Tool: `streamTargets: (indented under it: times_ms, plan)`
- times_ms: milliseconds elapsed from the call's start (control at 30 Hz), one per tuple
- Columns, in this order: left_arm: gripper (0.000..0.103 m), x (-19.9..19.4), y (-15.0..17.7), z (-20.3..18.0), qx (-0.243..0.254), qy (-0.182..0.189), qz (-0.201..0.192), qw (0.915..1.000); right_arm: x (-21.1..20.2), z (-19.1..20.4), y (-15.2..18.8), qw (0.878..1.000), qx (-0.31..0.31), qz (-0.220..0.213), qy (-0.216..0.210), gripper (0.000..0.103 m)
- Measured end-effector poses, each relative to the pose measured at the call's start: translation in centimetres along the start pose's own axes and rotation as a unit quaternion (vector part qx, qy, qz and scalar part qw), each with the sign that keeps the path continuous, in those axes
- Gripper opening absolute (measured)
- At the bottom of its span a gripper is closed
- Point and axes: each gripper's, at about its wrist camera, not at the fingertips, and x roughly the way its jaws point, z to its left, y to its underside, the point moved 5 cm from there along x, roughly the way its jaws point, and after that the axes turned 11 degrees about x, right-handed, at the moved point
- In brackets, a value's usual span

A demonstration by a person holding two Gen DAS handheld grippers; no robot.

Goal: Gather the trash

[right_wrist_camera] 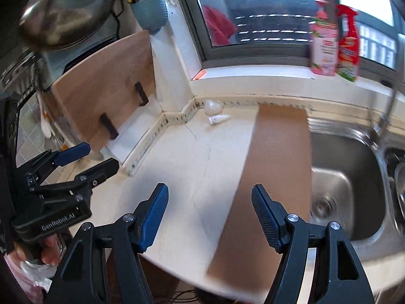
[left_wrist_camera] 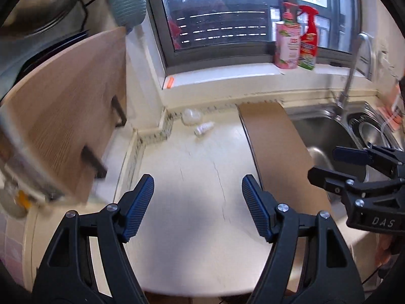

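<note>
- The counter (left_wrist_camera: pixel 192 177) is a pale, cracked slab under a window (left_wrist_camera: pixel 217 12), with a steel sink (right_wrist_camera: pixel 349 177) to its right and a wooden board (left_wrist_camera: pixel 68 106) propped at its left.
- A brown cardboard sheet (right_wrist_camera: pixel 273 177) lies along the counter's right side, touching the sink's edge and partly over it.
- On the sill stand a pink bottle (left_wrist_camera: pixel 287 45) and a red sprayer (left_wrist_camera: pixel 308 43), probably not trash.
- The left gripper (left_wrist_camera: pixel 197 202) is wide open and holds nothing; it hangs over the near counter.
- The right gripper (right_wrist_camera: pixel 210 215) is likewise spread wide and empty, over the seam between counter and cardboard.
- The trash sits far back near the wall corner: a crumpled clear wrapper (left_wrist_camera: pixel 189 116) and, just beside it, a small white bottle (left_wrist_camera: pixel 203 128) on its side.
- Judgement: the step is the reach. Both grippers are well apart from the trash, so one should travel forward low over the counter, jaws kept wide.
- The bottle is round and may roll; closing across its body seems safer.
- The wrapper looks flimsy, so a pinch at its bulk should hold.
</note>
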Motion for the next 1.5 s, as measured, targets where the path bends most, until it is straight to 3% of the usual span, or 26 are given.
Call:
streamTargets:
  times_ms: [100,233,300,367,467,533,733,1033,1267,1500]
  plan:
    - [0.068,4.7,-3.3,1.1,0.001,-0.01,0.008,0.9999,5.0,-1.3,-5.6,0.999,0.013,0.027,-0.016,0.068]
    - [0.051,11.5,-6.3,2.6,-0.011,-0.012,0.029,0.9995,13.1,-3.1,-11.6,0.997,0.032,0.071,-0.023,0.062]
    - [0.05,14.2,-7.0,3.2,-0.021,-0.007,0.035,0.9991,17.2,-3.7,-13.7,0.994,0.04,0.094,-0.026,0.062]
    - [0.049,17.3,-7.6,3.8,-0.023,-0.009,0.043,0.9988,21.1,-4.0,-14.9,0.992,0.052,0.112,-0.023,0.062]
    - [0.04,21.9,-7.8,4.8,-0.027,-0.01,0.061,0.9977,27.3,-4.9,-17.1,0.986,0.082,0.142,-0.025,0.059]
    - [0.034,24.1,-7.5,5.3,-0.038,-0.008,0.069,0.9969,30.2,-5.2,-17.1,0.982,0.101,0.159,-0.026,0.055]
    - [0.03,28.6,-7.2,6.6,-0.073,-0.013,0.072,0.9947,38.9,-5.8,-17.5,0.966,0.157,0.205,-0.024,0.046]
    - [0.03,30.7,-6.7,6.8,-0.102,-0.017,0.072,0.992,44.9,-5.2,-17.5,0.952,0.203,0.229,-0.009,0.042]
    - [0.03,31.3,-6.7,7.3,-0.114,-0.014,0.075,0.9905,47.5,-3.4,-18.3,0.961,0.143,0.234,0.029,0.026]
    - [0.03,32.1,-8.4,7.1,-0.118,0.004,0.073,0.9903,46.6,-4.2,-18.4,0.968,0.099,0.227,0.035,0.025]
